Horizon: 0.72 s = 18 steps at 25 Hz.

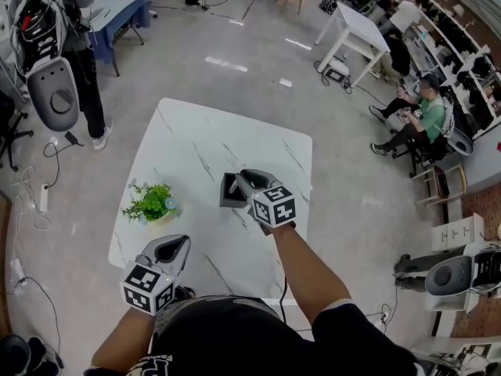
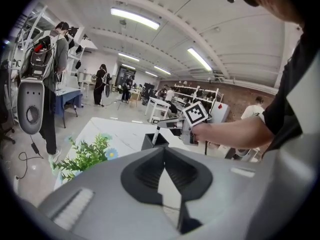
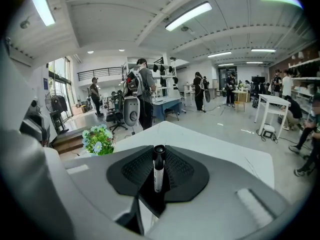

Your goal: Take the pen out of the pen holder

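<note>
The right tool (image 3: 158, 154) is clamped on a black-and-white pen (image 3: 158, 174) whose lower end dips into the dark square pen holder (image 2: 149, 142) on the white desk (image 1: 196, 139), while the left tool (image 2: 163, 150), closed and empty, hovers near the desk's front edge, close to a small potted plant (image 1: 150, 202), with bare desk beyond.

In the head view the right gripper (image 1: 241, 180) covers the pen (image 3: 158, 168) and part of the pen holder (image 1: 228, 195); its own view hides the pen's lower end.
</note>
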Available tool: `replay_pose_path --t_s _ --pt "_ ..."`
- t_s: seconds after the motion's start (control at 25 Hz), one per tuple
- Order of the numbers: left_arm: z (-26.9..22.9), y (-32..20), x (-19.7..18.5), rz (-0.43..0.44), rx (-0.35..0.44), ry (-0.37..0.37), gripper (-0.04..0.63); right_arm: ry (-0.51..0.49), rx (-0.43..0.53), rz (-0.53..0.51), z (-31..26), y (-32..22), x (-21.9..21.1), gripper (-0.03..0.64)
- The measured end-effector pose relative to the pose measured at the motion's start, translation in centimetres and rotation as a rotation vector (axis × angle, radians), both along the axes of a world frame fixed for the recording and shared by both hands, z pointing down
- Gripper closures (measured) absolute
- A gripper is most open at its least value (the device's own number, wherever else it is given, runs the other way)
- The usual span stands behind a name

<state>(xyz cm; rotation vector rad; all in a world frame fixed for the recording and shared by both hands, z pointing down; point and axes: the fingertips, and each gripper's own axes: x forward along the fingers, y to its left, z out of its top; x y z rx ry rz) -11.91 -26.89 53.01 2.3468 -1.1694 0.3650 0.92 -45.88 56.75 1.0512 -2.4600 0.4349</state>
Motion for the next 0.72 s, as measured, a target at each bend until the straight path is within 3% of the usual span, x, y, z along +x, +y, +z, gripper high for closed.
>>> replay_pose_path --t_s 0.72 --pt "-2.2 0.8 2.6 0.070 0.063 0.001 0.538 -0.086 0.143 0.032 -11.3 5.9 2.3 0.551"
